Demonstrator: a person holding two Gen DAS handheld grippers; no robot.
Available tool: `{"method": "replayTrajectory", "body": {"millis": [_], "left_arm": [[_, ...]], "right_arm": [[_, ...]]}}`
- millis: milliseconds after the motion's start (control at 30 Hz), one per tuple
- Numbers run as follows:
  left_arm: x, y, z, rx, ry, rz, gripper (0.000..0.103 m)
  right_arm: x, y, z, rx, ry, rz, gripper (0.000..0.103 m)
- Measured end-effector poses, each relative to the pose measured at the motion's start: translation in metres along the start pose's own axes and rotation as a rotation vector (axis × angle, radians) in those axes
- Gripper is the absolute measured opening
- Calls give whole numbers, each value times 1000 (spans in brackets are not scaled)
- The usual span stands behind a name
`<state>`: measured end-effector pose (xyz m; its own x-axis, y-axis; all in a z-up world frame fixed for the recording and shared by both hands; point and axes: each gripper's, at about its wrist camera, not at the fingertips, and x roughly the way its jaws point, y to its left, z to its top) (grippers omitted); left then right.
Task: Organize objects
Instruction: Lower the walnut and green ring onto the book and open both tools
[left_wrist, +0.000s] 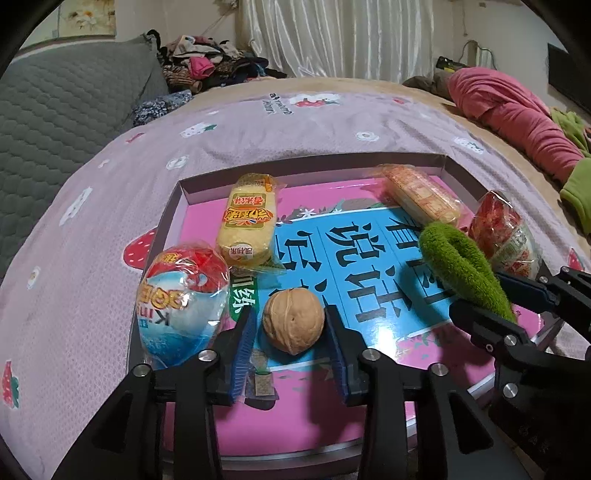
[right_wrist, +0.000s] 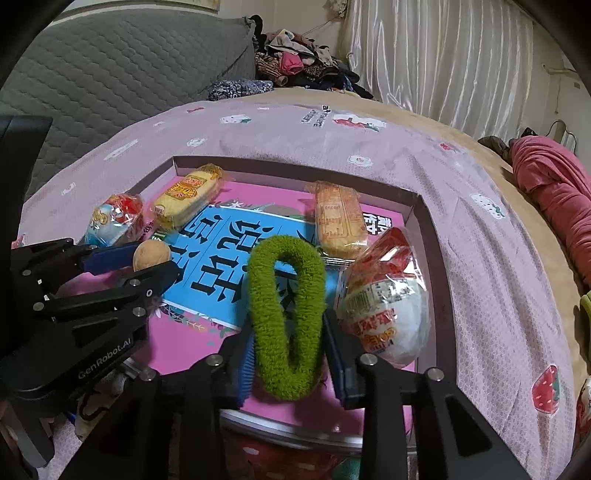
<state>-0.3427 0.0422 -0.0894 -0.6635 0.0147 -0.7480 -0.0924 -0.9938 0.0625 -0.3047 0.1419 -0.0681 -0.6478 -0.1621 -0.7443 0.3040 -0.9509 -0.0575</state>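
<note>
While both grippers sat low over the pink tray (left_wrist: 192, 192), the left gripper (left_wrist: 291, 325) bracketed the walnut (left_wrist: 293, 320) with slight gaps at each pad, and the right gripper (right_wrist: 288, 347) flanked the green fuzzy hair tie (right_wrist: 286, 317), pads barely touching. Risk: the round walnut could roll once the fingers lifted, and the tie's pile could snag a ribbed pad and get dragged onto the neighbouring red-and-white snack packet (right_wrist: 384, 306).

Black tool (left_wrist: 291, 354) frames, blue pads, silver screws.
</note>
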Motion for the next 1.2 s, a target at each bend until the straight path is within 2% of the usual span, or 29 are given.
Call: {"method": "replayTrajectory", "body": {"millis": [100,200,333,433,533,633,900,967,1100,1200], "left_arm": [[0,1,0,-2,6,-4,45],[-1,0,0,3,13,-15,53],[-2,-1,0,21,27,-4,65],[-2,1,0,7,53,-44,69],[-3,1,-1,11,72,-62,69],[-6,1,-2,5,96,-112,69],[-15,-3,-1,21,129,-147,70],[-16,-3,-2,25,137,-153,70],[-26,-3,0,35,135,-145,70],[-34,0,2,28,122,-158,70]], "right_arm": [[0,-1,0,3,2,0,39],[-1,-2,0,3,3,0,44],[-4,-3,0,5,-4,-3,46],[-6,-3,0,5,-8,-4,48],[-10,-3,0,1,-12,-7,48],[-14,-4,1,6,-23,0,48],[-23,-8,4,29,-48,22,49],[-27,-10,5,43,-60,39,49],[-36,-17,8,84,-84,102,56],[-43,-23,9,128,-110,142,57]]}}
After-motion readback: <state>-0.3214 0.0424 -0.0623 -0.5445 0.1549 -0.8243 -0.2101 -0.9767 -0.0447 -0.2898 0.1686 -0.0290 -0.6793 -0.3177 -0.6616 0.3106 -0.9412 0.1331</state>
